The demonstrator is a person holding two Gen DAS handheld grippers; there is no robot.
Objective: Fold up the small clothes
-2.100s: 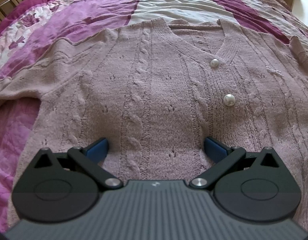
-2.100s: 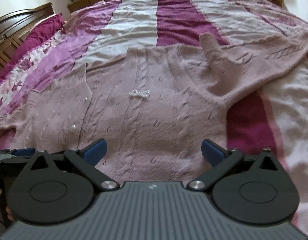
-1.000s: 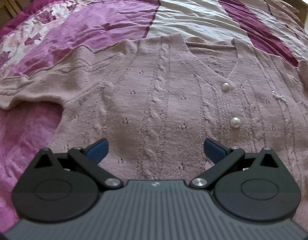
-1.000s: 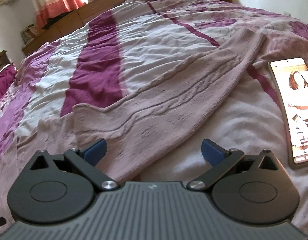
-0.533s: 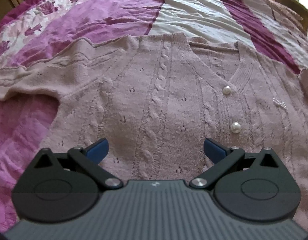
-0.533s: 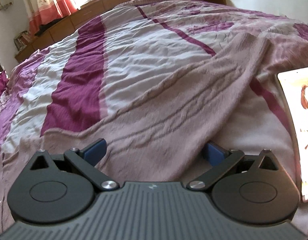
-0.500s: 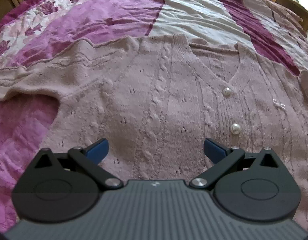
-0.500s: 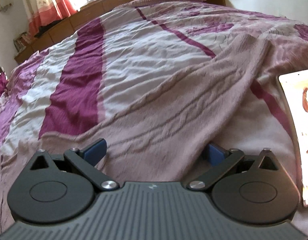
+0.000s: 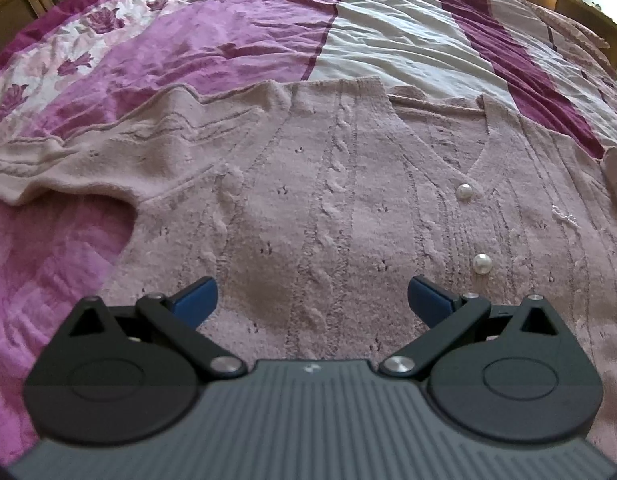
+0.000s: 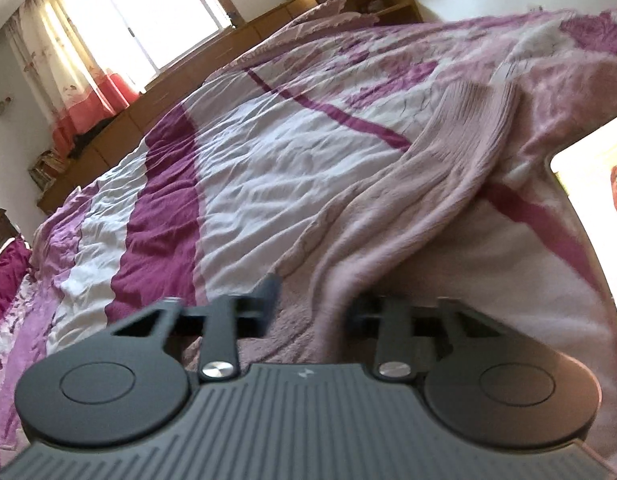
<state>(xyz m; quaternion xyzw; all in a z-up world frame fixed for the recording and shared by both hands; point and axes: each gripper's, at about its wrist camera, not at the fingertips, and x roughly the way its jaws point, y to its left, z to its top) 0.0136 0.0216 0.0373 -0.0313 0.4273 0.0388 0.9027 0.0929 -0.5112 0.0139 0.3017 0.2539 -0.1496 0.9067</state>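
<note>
The right hand-held gripper (image 10: 312,308) is closing on the cardigan sleeve (image 10: 408,208); the left hand-held gripper (image 9: 312,296) gapes over the cardigan.

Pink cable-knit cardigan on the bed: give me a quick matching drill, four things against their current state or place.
1. left gripper
2. right gripper
3. pearl buttons
4. lit phone

a. lying at the right edge of the right wrist view
b. jaws closing on the pink knit sleeve
c. jaws wide apart over the cardigan front
d. beside the V-neck

Pairs: 1-c, 2-b, 3-d, 4-a

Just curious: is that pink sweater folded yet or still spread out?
Spread out: the sweater lies flat on the bed, one sleeve stretched sideways.
</note>
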